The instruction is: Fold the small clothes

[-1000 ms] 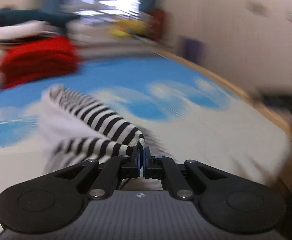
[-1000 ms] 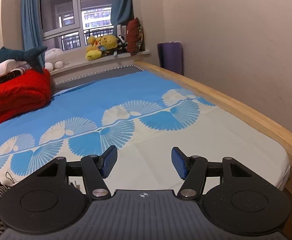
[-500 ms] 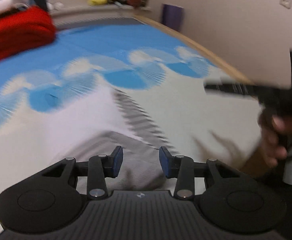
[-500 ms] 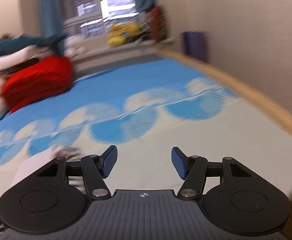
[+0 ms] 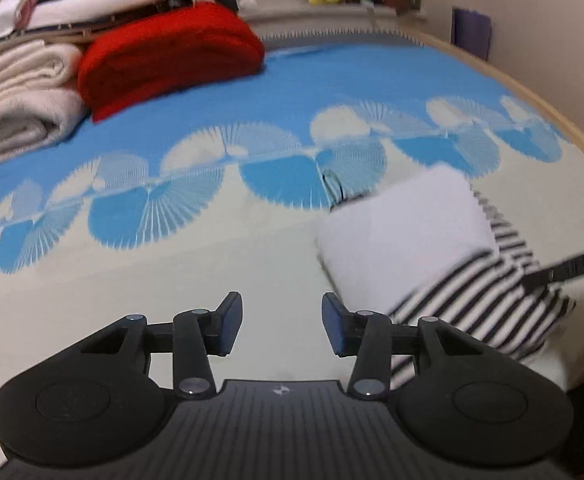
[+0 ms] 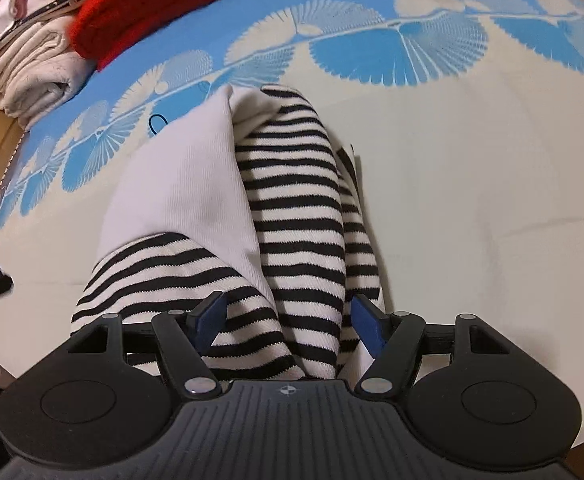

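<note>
A small black-and-white striped garment (image 6: 292, 216) with a plain white panel (image 6: 180, 184) lies folded on the bed sheet. It also shows in the left wrist view (image 5: 431, 248), to the right of my left gripper (image 5: 282, 322), which is open, empty and over bare sheet. My right gripper (image 6: 288, 320) is open and sits low over the near end of the garment, with striped cloth between its pads but not pinched. A strip of the right gripper (image 5: 571, 268) crosses the garment in the left wrist view.
A red folded blanket (image 5: 168, 56) and cream towels (image 5: 16, 96) are stacked at the far left of the bed. The wooden bed edge (image 5: 563, 120) runs along the right. A thin dark loop (image 6: 156, 123) lies on the sheet beside the garment.
My left gripper has let go of the striped garment, opened and moved left of it. My right gripper has swung down from over the bare bed onto the garment.
</note>
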A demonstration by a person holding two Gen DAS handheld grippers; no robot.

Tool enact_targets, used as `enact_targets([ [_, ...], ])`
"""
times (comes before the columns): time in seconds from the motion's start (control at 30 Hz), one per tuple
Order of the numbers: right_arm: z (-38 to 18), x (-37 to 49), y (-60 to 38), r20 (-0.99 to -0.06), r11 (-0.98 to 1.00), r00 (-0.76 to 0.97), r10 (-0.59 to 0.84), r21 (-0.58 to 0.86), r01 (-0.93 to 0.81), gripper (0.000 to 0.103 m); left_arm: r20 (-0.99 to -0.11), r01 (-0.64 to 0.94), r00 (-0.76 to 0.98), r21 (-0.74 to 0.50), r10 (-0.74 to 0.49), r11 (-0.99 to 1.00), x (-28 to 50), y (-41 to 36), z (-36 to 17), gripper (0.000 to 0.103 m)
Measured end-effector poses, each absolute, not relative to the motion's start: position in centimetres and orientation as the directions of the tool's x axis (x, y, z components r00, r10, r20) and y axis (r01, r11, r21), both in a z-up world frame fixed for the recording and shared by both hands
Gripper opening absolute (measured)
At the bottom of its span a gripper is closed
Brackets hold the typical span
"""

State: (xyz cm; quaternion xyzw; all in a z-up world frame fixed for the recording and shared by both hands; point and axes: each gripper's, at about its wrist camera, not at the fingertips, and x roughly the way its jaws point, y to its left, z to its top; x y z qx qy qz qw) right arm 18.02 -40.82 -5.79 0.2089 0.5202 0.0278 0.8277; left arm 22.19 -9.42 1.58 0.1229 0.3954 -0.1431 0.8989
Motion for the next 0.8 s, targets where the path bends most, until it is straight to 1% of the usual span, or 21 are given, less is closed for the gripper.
enact_targets([
  [0.1, -5.4, 18.0, -40.4, -0.844, 0.91, 0.46, 0.275, 0.383, 0.159, 0.067, -0.76, 0.324, 0.631, 0.078, -0.154, 0.943, 23.4, -9.4, 1.3, 0.05],
  [0.17, -5.2, 18.0, -40.2, -0.845, 0.922, 0.471, 0.252, 0.358, 0.15, 0.06, -0.767, 0.301, 0.621, 0.043, -0.162, 0.953, 23.8, -9.3, 1.3, 0.05],
  [0.23, -4.9, 17.8, -39.7, -0.838, 0.925, 0.48, 0.261, 0.36, 0.125, 0.041, -0.766, 0.286, 0.62, 0.016, -0.173, 0.958, 23.8, -9.3, 1.3, 0.05],
  [0.27, -4.8, 17.8, -39.5, -0.834, 0.923, 0.477, 0.277, 0.369, 0.109, 0.038, -0.766, 0.281, 0.619, 0.011, -0.172, 0.96, 23.9, -9.3, 1.2, 0.05],
  [0.3, -4.7, 17.7, -39.2, -0.831, 0.924, 0.476, 0.288, 0.372, 0.09, 0.032, -0.767, 0.276, 0.619, 0.011, -0.169, 0.961, 23.9, -9.3, 1.3, 0.05],
  [0.33, -4.5, 17.7, -38.7, -0.83, 0.929, 0.475, 0.292, 0.365, 0.067, 0.021, -0.769, 0.273, 0.618, 0.01, -0.167, 0.962, 23.9, -9.3, 1.3, 0.05],
  [0.37, -4.4, 17.6, -38.4, -0.83, 0.933, 0.474, 0.294, 0.358, 0.047, 0.015, -0.771, 0.273, 0.615, 0.01, -0.167, 0.962, 23.7, -9.5, 1.2, 0.05],
  [0.4, -4.1, 17.5, -38.1, -0.825, 0.935, 0.48, 0.297, 0.353, 0.028, 0.002, -0.774, 0.272, 0.611, 0.007, -0.167, 0.962, 23.6, -9.5, 1.2, 0.05],
  [0.47, -3.0, 17.0, -38.2, -0.789, 0.92, 0.521, 0.326, 0.391, 0.015, 0.001, -0.779, 0.272, 0.603, -0.002, -0.172, 0.962, 23.5, -9.6, 1.1, 0.05],
  [0.53, -1.8, 16.3, -39.5, -0.729, 0.879, 0.578, 0.367, 0.474, 0.04, 0.0, -0.781, 0.274, 0.598, -0.012, -0.181, 0.962, 23.4, -9.8, 1.1, 0.051],
  [0.63, -0.3, 14.9, -42.1, -0.656, 0.829, 0.654, 0.376, 0.553, 0.078, 0.0, -0.777, 0.281, 0.6, -0.017, -0.189, 0.96, 23.2, -10.3, 1.0, 0.054],
  [0.7, 0.2, 14.0, -43.9, -0.637, 0.813, 0.682, 0.358, 0.572, 0.107, 0.0, -0.776, 0.285, 0.6, -0.022, -0.196, 0.958, 23.2, -10.6, 1.0, 0.054],
  [0.8, 0.3, 12.9, -45.6, -0.646, 0.812, 0.684, 0.338, 0.568, 0.135, 0.0, -0.773, 0.294, 0.592, -0.056, -0.227, 0.954, 23.1, -11.2, 1.0, 0.054],
])
